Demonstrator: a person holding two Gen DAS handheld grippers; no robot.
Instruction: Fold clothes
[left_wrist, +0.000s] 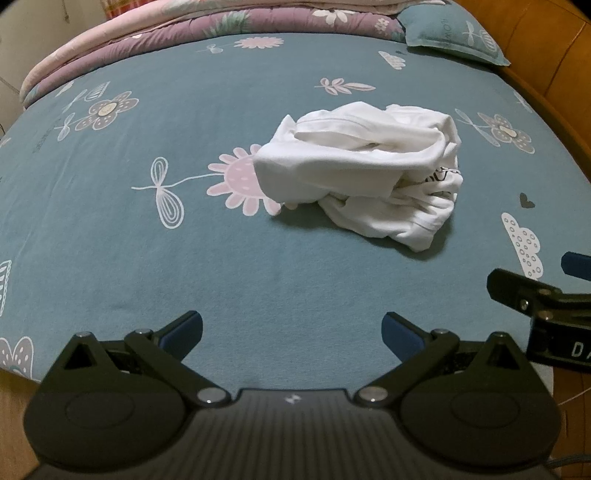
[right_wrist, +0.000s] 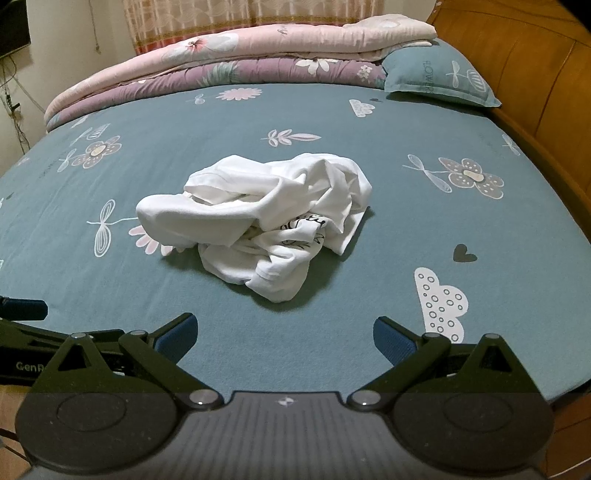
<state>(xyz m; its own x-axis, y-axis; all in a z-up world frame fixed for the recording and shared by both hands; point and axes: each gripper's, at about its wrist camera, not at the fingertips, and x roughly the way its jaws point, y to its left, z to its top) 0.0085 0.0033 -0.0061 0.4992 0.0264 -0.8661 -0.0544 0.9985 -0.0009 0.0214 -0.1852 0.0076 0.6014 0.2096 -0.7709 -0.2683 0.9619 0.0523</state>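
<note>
Your shirt (left_wrist: 364, 170) lies crumpled in a heap near the middle of the bed (left_wrist: 184, 258), on the teal sheet, well ahead of both grippers. Its long axis runs roughly across your view, left to right: a smooth rolled fold points left, covering part of the pink flower print (left_wrist: 236, 184), while the bunched end with black printing (right_wrist: 306, 225) sits toward the right and near side. A loose tail of cloth trails toward you.

Your left gripper (left_wrist: 291, 332) is spread wide with nothing between its blue pads (left_wrist: 184, 330), held low over the near edge of the sheet. Your right gripper (right_wrist: 284, 334) is likewise spread wide and empty, just beside the left one.

At the far edge a folded quilt (right_wrist: 229, 62) rests on the bed, with a pillow (right_wrist: 439, 79) beside it against the wooden headboard (right_wrist: 535, 74). There are no containers in view.
</note>
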